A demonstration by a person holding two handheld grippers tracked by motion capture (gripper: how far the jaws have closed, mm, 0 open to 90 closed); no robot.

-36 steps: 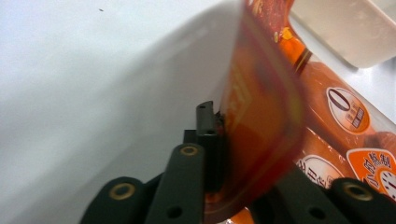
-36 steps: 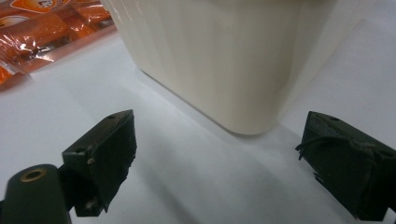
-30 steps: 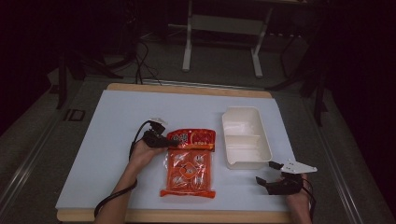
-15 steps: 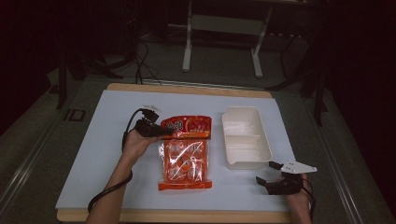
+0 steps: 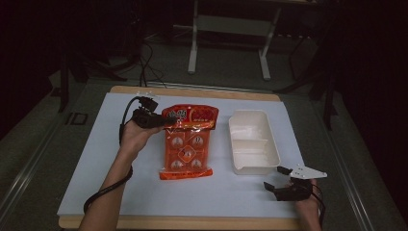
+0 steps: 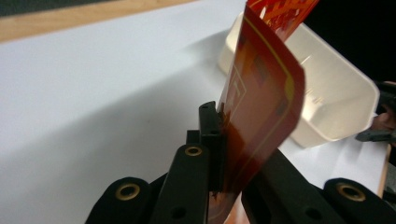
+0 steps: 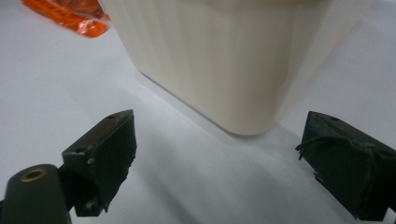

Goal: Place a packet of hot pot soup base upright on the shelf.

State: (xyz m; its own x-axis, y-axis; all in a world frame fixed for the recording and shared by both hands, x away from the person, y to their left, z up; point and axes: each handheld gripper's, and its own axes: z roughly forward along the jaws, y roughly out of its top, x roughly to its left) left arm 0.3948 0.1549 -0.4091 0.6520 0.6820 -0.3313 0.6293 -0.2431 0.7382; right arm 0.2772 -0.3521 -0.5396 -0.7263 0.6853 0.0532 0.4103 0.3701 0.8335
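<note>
An orange-red snack bag [image 5: 188, 142] hangs over the white table mat, its top edge pinched by my left gripper [image 5: 166, 120], which is shut on it. In the left gripper view the bag's corner [image 6: 261, 98] stands upright between the black jaws of the left gripper [image 6: 222, 140]. To its right lies a cream two-compartment tray [image 5: 252, 142], whose compartments hold nothing. My right gripper [image 5: 275, 178] rests open on the mat just below the tray's near right corner. In the right gripper view the tray's wall [image 7: 224, 56] rises right ahead of the right gripper [image 7: 224, 163].
A white mat covers the wooden table [image 5: 192, 91]. Beyond the far edge stands a metal frame [image 5: 228, 43] on a dark floor. A strip of the orange bag [image 7: 70, 16] lies left of the tray in the right gripper view. Cables trail from both grippers.
My left gripper has carried the bag's top edge away from me and upward, dragging the bag toward the table's far side. The right gripper has stayed put.
</note>
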